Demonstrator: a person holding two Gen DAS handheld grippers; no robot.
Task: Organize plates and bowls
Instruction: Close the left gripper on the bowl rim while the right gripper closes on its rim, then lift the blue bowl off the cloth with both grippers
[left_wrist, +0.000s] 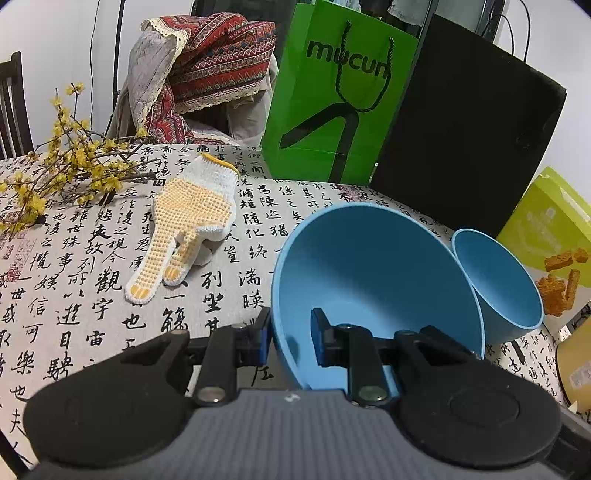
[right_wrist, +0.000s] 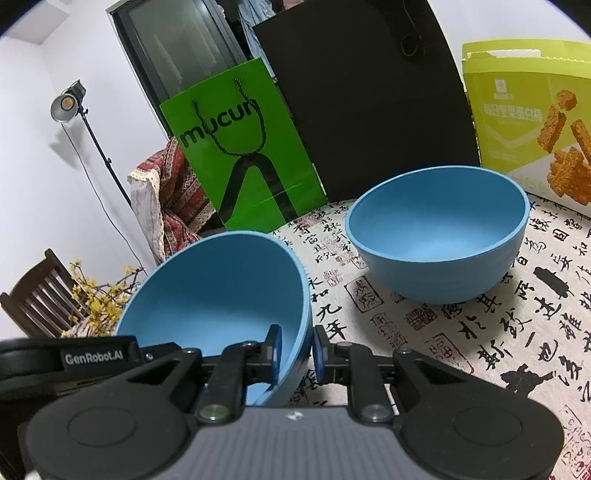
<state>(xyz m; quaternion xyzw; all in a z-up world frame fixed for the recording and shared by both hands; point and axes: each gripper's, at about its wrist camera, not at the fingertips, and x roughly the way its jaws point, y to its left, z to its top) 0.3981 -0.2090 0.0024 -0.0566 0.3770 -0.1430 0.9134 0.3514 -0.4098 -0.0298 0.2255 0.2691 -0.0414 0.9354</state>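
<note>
Calligraphy tablecloth (left_wrist: 92, 258) | both grippers, left (left_wrist: 290, 341) and right (right_wrist: 297, 349), clamp near blue bowl (right_wrist: 221, 291) rim | second bowl (right_wrist: 437, 236), glove (left_wrist: 188, 218), bags behind

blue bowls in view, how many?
2. One bowl is tilted, its rim clamped by the left tool and the right tool. The other bowl stands upright on the tablecloth near the snack box. More could be hidden behind the bags.
</note>
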